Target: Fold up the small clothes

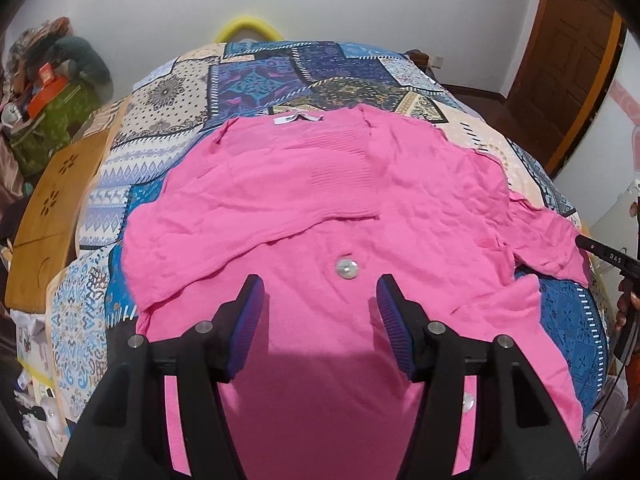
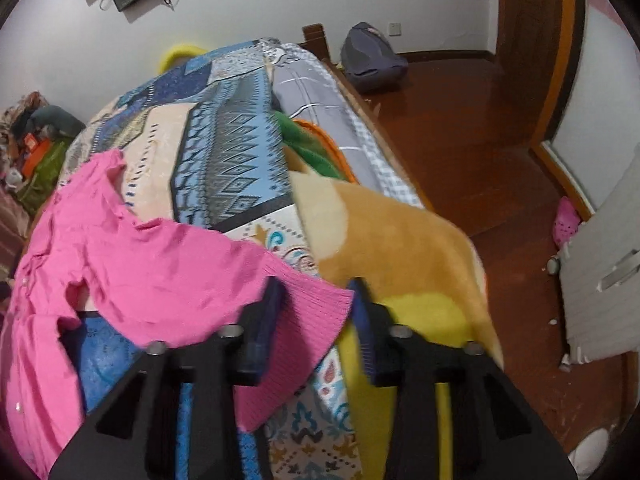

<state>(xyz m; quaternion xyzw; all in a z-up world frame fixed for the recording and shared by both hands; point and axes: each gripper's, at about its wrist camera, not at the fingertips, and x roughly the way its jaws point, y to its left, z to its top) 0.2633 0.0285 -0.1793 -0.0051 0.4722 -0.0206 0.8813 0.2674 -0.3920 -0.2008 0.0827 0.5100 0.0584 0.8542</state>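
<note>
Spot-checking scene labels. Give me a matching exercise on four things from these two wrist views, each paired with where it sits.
Things:
1. pearl button
2. ribbed cuff
3. backpack
4. wooden tray

Places:
A. on the floor, against the wall
B. between the fingers of the right claw
C. at the left edge of the patterned cover
D. on the pink cardigan, just ahead of the left claw

Pairs: 1-D, 2-B, 3-A, 4-C
</note>
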